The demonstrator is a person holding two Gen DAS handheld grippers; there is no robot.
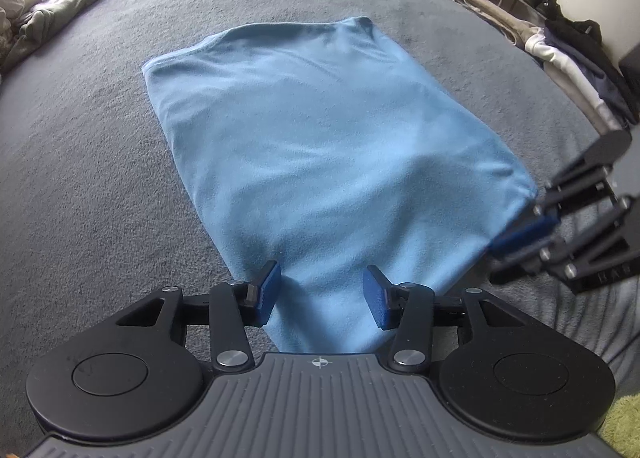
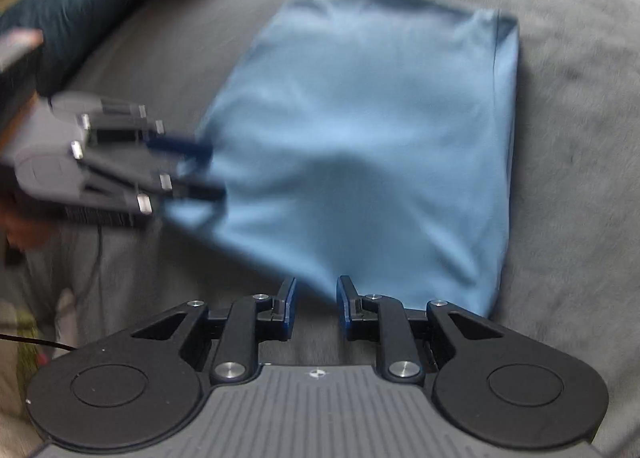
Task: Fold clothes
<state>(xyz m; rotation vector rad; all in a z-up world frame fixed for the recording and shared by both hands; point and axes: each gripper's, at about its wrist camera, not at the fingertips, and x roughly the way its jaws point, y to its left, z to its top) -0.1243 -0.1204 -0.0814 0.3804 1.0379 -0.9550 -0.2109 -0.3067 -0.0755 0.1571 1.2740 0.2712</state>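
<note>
Left wrist view: both tongs, left tongs (image 1: 319,290) and right tongs (image 2: 316,300), hang released over the blue shirt (image 1: 320,146) on the gray bed (image 1: 100,178). A poor pinch could let it slip.

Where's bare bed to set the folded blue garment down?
Bare grey bedspread lies left of the blue garment, up to the grey-green clothes heap. Another patch lies beyond its far edge. The right edge is crowded by the folded stack, and both grippers sit at the near hem.
</note>
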